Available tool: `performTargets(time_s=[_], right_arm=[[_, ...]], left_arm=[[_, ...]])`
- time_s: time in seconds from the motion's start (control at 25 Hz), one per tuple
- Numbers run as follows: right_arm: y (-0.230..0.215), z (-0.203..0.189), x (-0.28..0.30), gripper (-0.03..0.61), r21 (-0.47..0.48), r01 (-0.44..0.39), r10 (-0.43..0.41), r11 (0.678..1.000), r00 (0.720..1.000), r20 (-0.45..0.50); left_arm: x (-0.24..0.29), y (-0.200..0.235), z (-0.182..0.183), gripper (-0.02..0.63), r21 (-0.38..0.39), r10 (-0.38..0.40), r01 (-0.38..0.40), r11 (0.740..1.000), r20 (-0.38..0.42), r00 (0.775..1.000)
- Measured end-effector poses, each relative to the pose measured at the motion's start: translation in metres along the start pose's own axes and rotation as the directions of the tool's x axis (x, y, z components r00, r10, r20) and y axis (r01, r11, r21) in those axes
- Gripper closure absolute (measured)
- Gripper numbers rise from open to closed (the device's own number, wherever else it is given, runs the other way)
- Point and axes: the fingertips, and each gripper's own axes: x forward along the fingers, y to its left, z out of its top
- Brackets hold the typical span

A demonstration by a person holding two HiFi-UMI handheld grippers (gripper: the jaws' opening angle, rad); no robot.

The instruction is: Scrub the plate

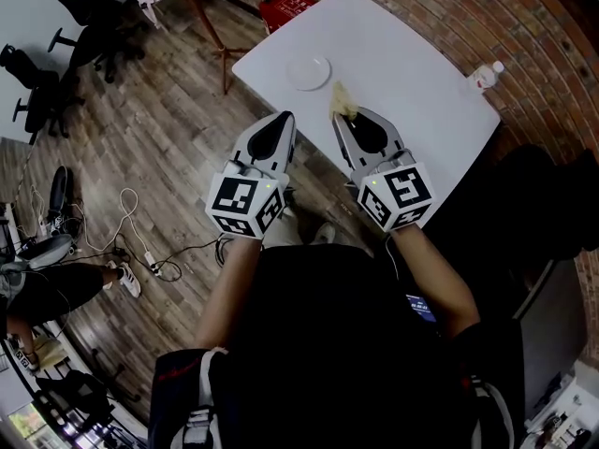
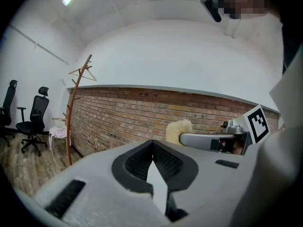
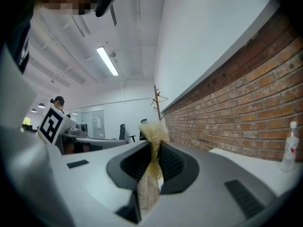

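Two hand-held grippers point level toward a white table [image 1: 412, 73], seen in the head view from above the person who carries them. The left gripper [image 1: 285, 117] has its jaws pressed together with nothing between them. Its own view shows the dark ribbed pads meeting along a single seam. The right gripper [image 1: 338, 112] is clamped on a yellow scrubber [image 1: 343, 101]. The scrubber's frayed, fibrous end sticks out past the jaw tips, and the rest runs back between the pads.

The plate [image 1: 309, 71], white and round, lies flat on the table close to its left-hand corner, beyond both grippers. The scrubber is near the plate's rim but apart from it, and neither gripper touches the plate.

A clear bottle [image 1: 485, 76] with a white cap stands upright at the table's far right edge, by the brick wall [image 1: 440, 7]. A red crate [image 1: 286, 7] sits on the floor beyond the table, near a wooden coat rack [image 1: 201, 17]. Black office chairs [image 1: 84, 12] stand on the wood-plank floor [image 1: 178, 138] at the upper left. White cables [image 1: 131, 223] trail across the boards beside the person.

In the left gripper view, the right gripper shows at the right with the scrubber at its tip, in front of the brick wall. The right gripper view shows the left gripper's marker cube [image 3: 51, 124] at its left.
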Motion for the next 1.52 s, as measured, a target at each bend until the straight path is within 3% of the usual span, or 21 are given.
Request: performTargets(time_s=[0.4,0.84,1.52], right_arm=[[-0.007,-0.006,0.034,0.525,0.019,0.010,-0.010,1.000,1.000,-0.026],[-0.019,-0.003,0.107,0.525,0.035,0.030,-0.028,0.999,0.998,-0.052],[-0.050,-0.009,0.204,0.525,0.034,0.161,-0.157,0.986,0.982,-0.103]], left_arm=[[0.014,0.030,-0.008,0.595,-0.033,-0.004,0.003,0.999,-0.023,1.000],[0.059,0.092,0.004,0.595,-0.046,-0.050,0.048,0.998,-0.048,0.998],[0.119,0.184,0.007,0.595,-0.075,-0.169,0.161,0.984,-0.110,0.979]])
